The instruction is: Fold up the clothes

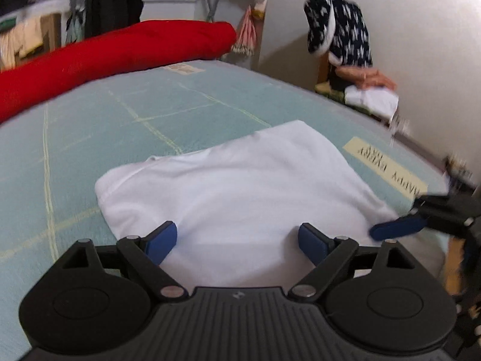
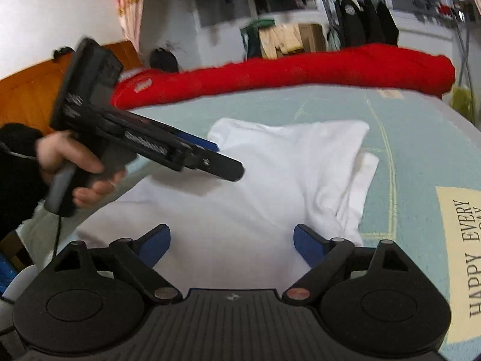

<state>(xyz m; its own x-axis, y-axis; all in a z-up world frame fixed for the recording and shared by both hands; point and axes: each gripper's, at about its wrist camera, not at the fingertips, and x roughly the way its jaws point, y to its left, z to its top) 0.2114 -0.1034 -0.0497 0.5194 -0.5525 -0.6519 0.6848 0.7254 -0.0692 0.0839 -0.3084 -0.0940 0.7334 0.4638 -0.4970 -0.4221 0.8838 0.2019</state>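
One folded white garment (image 1: 240,186) lies on the bed (image 1: 90,138) beneath two spread, empty tools: left tool (image 1: 237,243), right tool (image 2: 231,240).

Even, soft indoor light, moderately bright, with hardly any shadows. The folded white cotton garment (image 1: 240,186) is nearly overexposed, its creases washed out. Fisheye bending curves the edges; corners go dark. Motion blur smears the background.

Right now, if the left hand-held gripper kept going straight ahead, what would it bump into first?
Probably the white folded garment. The left hand-held gripper points open across it, low over the light blue bed cover. Depth is hard to judge.
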